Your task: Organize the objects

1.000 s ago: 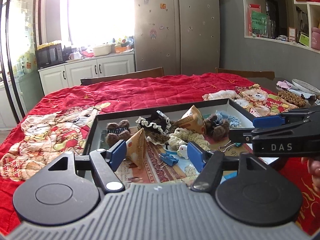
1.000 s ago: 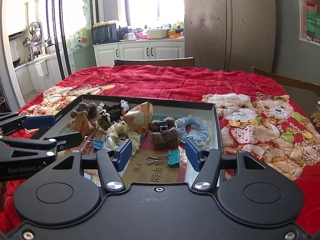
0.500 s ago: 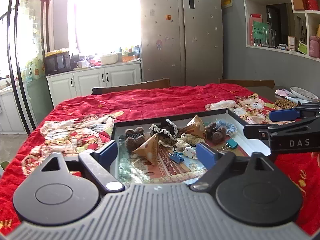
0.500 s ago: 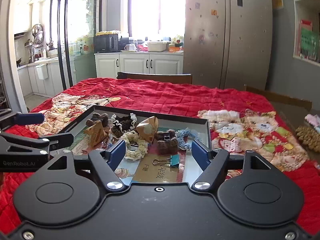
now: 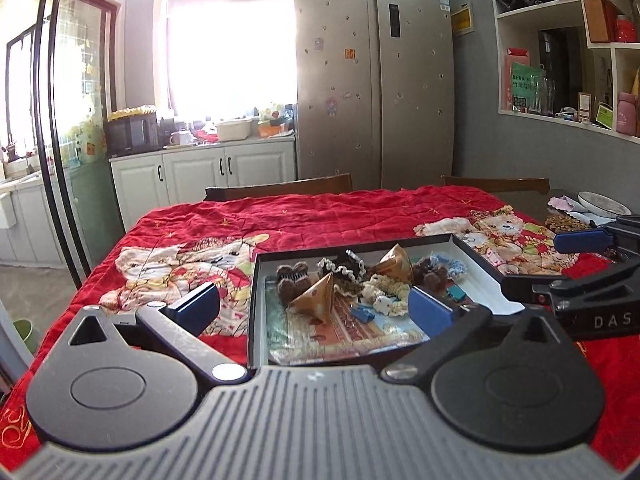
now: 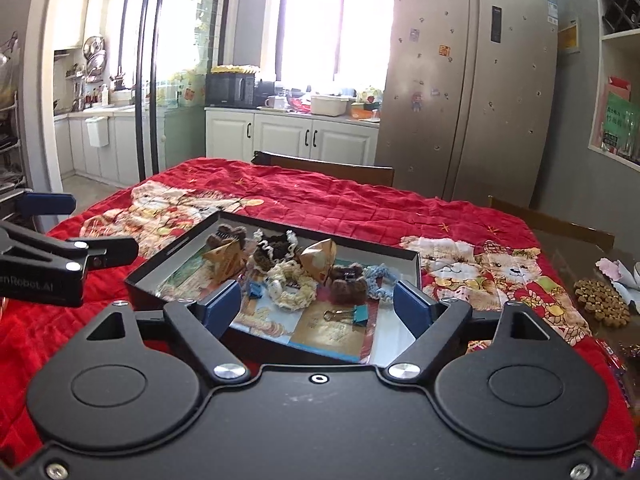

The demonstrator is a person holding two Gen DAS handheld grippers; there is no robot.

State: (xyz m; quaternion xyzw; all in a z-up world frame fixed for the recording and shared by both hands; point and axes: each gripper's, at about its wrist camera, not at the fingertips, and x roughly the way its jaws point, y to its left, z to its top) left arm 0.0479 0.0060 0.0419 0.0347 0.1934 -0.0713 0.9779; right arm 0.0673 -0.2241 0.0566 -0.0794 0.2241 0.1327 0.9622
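Note:
A shallow black tray (image 5: 253, 304) (image 6: 416, 264) lies on the red quilted tablecloth. It holds brown paper pyramids (image 5: 316, 296) (image 6: 320, 254), brown fuzzy hair clips (image 5: 292, 278) (image 6: 347, 278), cream (image 6: 290, 286) and light blue scrunchies (image 6: 378, 278), a dark frilly scrunchie (image 6: 276, 250) and blue and teal binder clips (image 5: 363, 313) (image 6: 358, 314). My left gripper (image 5: 316, 308) is open and empty, held back above the tray's near left edge. My right gripper (image 6: 318, 304) is open and empty above the tray's near right edge.
Wooden chair backs (image 5: 280, 190) stand at the table's far side, before a fridge (image 5: 376, 80) and white cabinets (image 5: 200, 172). A plate (image 5: 604, 204), a brown trivet (image 6: 600, 300) and pink paper lie at the table's right edge.
Both grippers have pulled back and up from the tray, so it looks smaller and farther. Both stay open and empty. The objects in the tray have not moved.

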